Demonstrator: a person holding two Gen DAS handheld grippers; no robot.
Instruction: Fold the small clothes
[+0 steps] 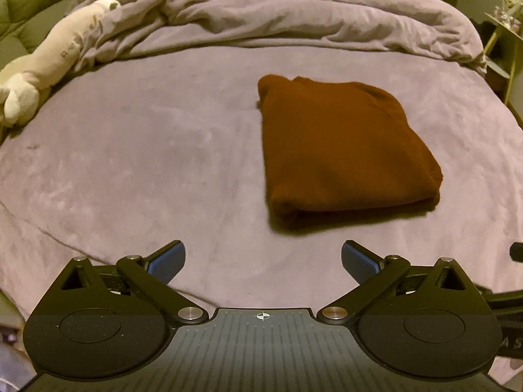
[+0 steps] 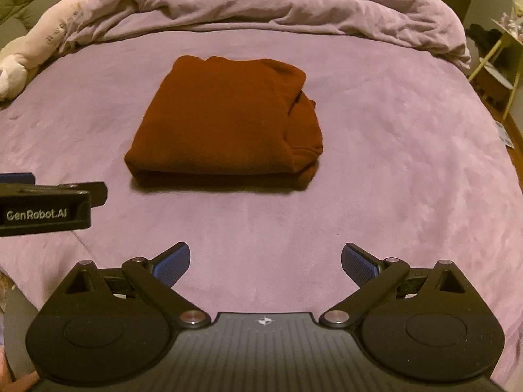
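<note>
A rust-brown garment [image 1: 346, 150] lies folded into a thick rectangle on the purple bed [image 1: 147, 170], its folded edge toward the cameras and looser layers stacked along its right side. In the left wrist view it sits at about 1 o'clock from the left tongs [image 1: 263, 263]; in the right wrist view it sits at about 11 o'clock from the right tongs [image 2: 265, 263]. Both tongs are released, blue pads spread wide, hovering over bare bedcover well apart from the garment and grasping nothing. A crumpled purple duvet [image 2: 261, 3] is bunched at 12 o'clock beyond the garment. A long white plush toy [image 1: 49, 55] lies at 10 o'clock along the bed's edge.
</note>
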